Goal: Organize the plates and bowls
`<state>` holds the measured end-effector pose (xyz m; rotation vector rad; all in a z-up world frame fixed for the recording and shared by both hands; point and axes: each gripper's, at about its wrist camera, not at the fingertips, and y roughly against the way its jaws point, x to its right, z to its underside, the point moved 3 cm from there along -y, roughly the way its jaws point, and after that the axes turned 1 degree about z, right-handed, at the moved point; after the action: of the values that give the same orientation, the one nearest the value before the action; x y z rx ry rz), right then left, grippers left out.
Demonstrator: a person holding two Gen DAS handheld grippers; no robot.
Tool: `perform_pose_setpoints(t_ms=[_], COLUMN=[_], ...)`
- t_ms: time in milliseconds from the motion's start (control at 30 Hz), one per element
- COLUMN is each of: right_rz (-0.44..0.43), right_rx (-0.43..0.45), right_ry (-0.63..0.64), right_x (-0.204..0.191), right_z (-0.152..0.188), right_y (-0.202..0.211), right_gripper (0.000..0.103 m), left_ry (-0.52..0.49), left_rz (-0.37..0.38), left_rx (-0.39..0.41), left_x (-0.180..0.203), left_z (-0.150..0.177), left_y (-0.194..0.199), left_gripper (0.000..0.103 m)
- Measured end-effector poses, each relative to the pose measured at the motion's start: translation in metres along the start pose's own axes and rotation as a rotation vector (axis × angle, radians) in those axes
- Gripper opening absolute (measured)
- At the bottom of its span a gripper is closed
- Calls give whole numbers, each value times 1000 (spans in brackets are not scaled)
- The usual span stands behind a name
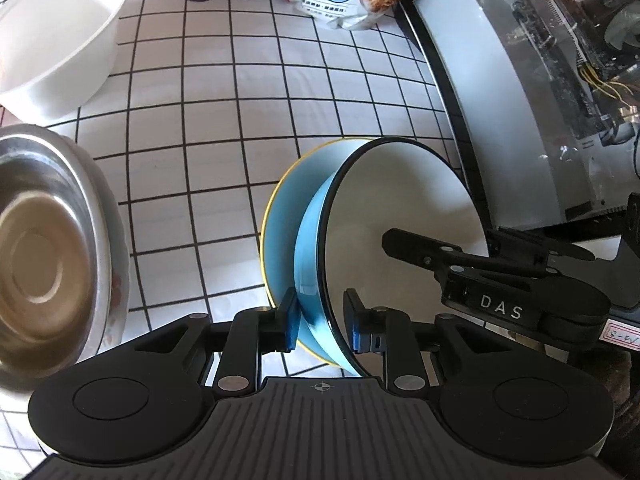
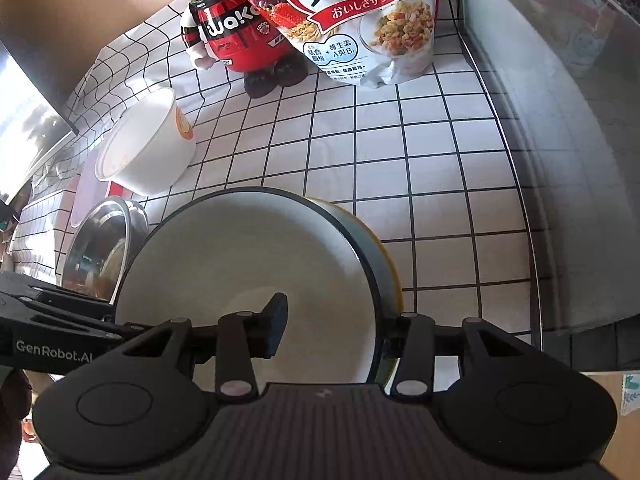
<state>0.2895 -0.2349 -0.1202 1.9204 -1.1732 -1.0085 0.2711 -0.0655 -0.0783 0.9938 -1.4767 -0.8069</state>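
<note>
The blue bowl (image 1: 310, 240) with the white inside and dark rim sat tipped up inside a second blue bowl with a yellow rim (image 1: 276, 224). Both were on the white tablecloth with black squares (image 1: 240, 100), near the grey box with a glass side (image 1: 500, 100).

The left gripper (image 1: 324, 316) had its 2 fingers on each side of the dark-rimmed bowl's wall. The left finger (image 1: 290, 320) touched the blue outside. The right finger (image 1: 362, 328) was on the white inside, and there looked to be a small gap there, so I could not tell if it was squeezing.

The right gripper (image 2: 340, 332) also reached around the same bowl's rim. Its left finger (image 2: 276, 328) was inside the bowl, not touching the wall. Its other finger was hidden behind the rim. It looked let go.

A shiny metal bowl (image 1: 52, 248) sat to the left. A white paper bowl (image 2: 148, 148) stood behind it. A red toy robot (image 2: 236, 28) and a cereal bag (image 2: 360, 20) stood at the back.
</note>
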Motion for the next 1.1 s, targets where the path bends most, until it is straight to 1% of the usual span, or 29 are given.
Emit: perform_pose_setpoints(t_ms=[233,467,500,567,633,733,833,1100], right_rz=[-4,2,3,1,1,8,6,15], right_rx=[-8,-7,-6,-1,5,1,1,-15], right_ry=[-6,1,2,3,8,11,18,33], right_x=[2,1,1,2,2,1,2,-1], right_z=[2,2,0,-2,-4,-4,-3,-1], right_y=[5,6,6,5,4,5,8,10], right_gripper=[44,44,44,44,44,44,45,46], left_ry=[27,38,40,42,51,3,-41,-68], left_rz=[25,36,36,25,11,-24,-33,-27], left_rx=[6,2,4,10,14,4,-26,-51], left_x=[-6,-10,-10,-10,-10,-1,5,8], left_z=[2,-1,-2,-6,-8,-5,0,5], left_y=[4,4,4,1,0,0,0,4], left_gripper=[28,29,29,25,25,25,25,29])
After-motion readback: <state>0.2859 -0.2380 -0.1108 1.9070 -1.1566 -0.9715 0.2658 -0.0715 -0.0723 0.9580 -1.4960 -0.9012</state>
